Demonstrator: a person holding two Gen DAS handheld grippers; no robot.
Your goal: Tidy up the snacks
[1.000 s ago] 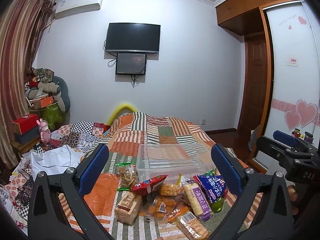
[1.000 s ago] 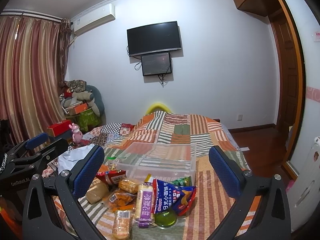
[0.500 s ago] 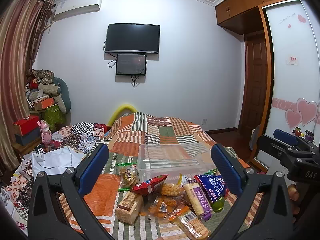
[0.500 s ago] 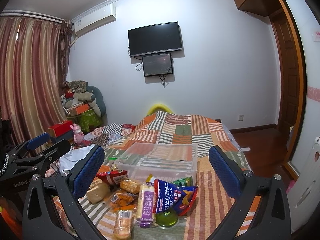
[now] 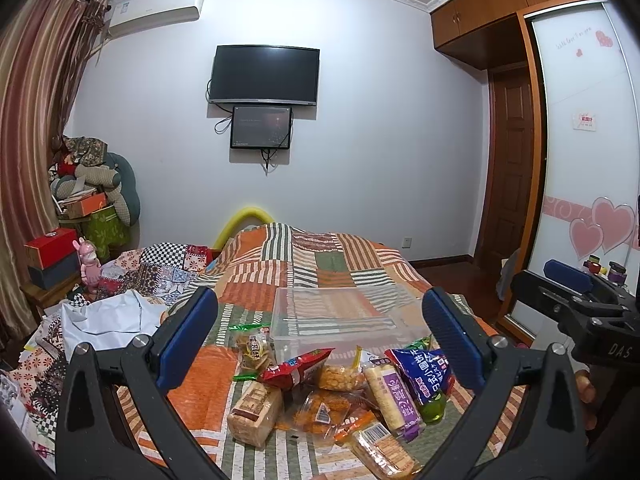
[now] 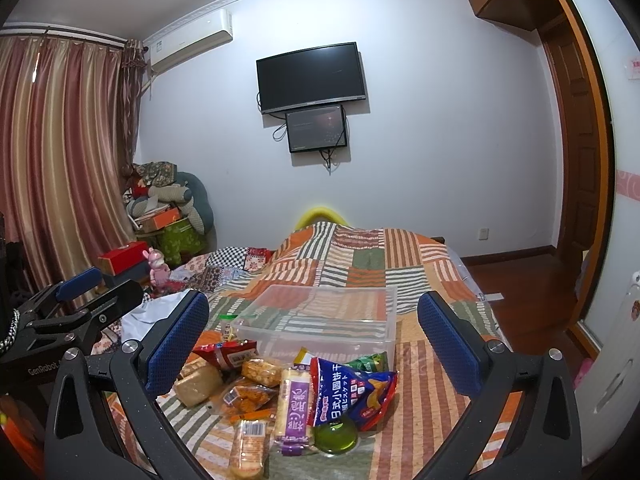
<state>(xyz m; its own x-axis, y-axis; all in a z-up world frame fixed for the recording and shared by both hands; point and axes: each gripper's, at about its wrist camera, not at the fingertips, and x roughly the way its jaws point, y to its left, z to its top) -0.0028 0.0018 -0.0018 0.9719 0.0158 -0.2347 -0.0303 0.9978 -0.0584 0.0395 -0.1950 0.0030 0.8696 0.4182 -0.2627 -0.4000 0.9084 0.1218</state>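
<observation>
A pile of snack packets lies on the patchwork bed: a blue bag, a purple-labelled cracker pack, a red bag, a bread pack and a green jelly cup. Behind them stands an empty clear plastic box. My left gripper is open and empty above the pile. My right gripper is open and empty too. Each gripper shows at the edge of the other's view.
The bedspread runs back to the wall with two screens. White cloth and clutter lie left of the pile. A red box and pink toy sit at the left. A wardrobe stands on the right.
Both views have shifted only slightly; the grippers stay open above the pile. The snacks and box have not moved.
</observation>
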